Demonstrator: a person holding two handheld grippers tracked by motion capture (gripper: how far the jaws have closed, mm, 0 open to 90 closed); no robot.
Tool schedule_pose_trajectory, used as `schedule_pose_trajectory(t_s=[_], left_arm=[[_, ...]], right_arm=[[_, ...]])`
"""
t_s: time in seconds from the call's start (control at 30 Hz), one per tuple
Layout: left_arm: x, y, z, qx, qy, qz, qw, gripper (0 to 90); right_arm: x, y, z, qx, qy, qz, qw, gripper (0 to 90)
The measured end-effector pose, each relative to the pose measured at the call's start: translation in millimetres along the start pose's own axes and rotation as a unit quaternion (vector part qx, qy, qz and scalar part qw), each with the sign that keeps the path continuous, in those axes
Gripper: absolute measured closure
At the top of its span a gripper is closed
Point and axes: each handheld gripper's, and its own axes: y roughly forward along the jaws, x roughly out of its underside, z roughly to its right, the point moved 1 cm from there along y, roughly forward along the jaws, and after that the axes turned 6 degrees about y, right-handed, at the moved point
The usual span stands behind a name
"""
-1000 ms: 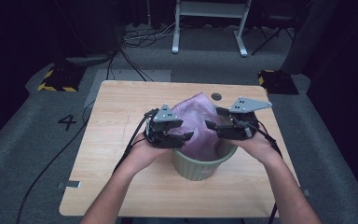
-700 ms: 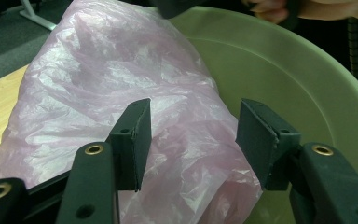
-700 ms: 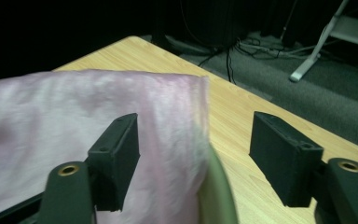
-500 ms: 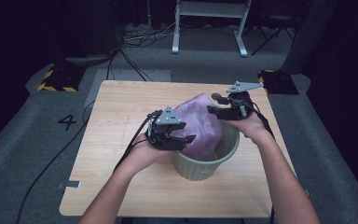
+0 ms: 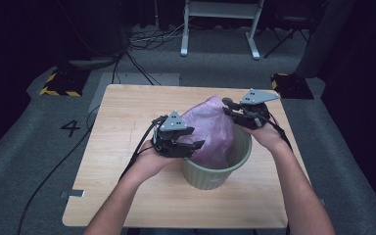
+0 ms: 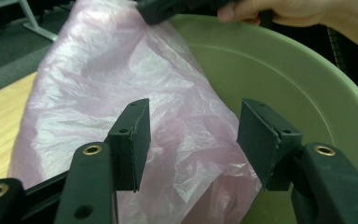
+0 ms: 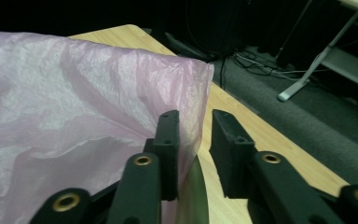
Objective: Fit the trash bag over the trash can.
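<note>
Pink plastic bag (image 5: 209, 128), one of it, sat half inside one pale green bin (image 5: 235, 164) near the middle of the wooden table (image 5: 127, 122). I counted two grippers, one in each of my hands, and nothing else loose on the tabletop.

The bag was thin, translucent and heavily crinkled. It rose well above the bin's rim and leaned toward the far left side, while its lower part hung down the bin's inside wall.

My left gripper (image 5: 188, 146) was at the near left rim of the bin. In the left gripper view its jaws stood apart with a fold of the bag (image 6: 168, 130) lying between them; the pads (image 6: 133, 140) did not press it, so I called that gripper open.

My right gripper (image 5: 231, 108) was at the far right edge of the bag. Its jaws had just been closing. In the right gripper view the bag's edge (image 7: 193, 112) ran down between the two pads (image 7: 168, 140), against the left one, with a narrow gap remaining before the right one, so it was not clamped yet.

Beyond the table I saw grey floor (image 5: 39, 161), a white metal stand (image 5: 220, 19), two yellow-and-black striped blocks (image 5: 58, 84) and loose cables (image 5: 147, 39). None of these stood in the way.
</note>
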Motion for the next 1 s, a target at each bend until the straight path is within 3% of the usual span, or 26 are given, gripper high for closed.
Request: schedule_pose_trajectory(t_s=[0.1,0.3,0.43,0.73,1.0], left_arm=[[-0.1,0.9,-0.6,-0.002,-0.002,0.004,1.0,44.0],[0.1,-2.1,-3.6,-0.012,-0.009,0.012,0.9998,43.8],[0.6,-8.0,-6.4,-0.021,-0.013,0.022,0.9995,43.4],[3.0,-21.4,-21.6,-0.051,-0.036,0.042,0.9971,42.2],[8.4,-22.6,-36.0,-0.065,-0.053,0.042,0.9956,41.5]], right_arm=[[0.1,-2.0,-1.0,-0.009,-0.008,-0.002,0.9999,89.9],[-0.6,-19.0,-6.5,-0.054,-0.009,0.004,0.9985,90.0],[6.8,-36.7,-16.2,-0.072,-0.025,0.005,0.9971,90.0],[26.5,-72.5,-35.8,-0.134,-0.026,0.003,0.9906,90.0],[47.4,-78.3,-41.8,-0.148,-0.022,-0.01,0.9887,90.0]])
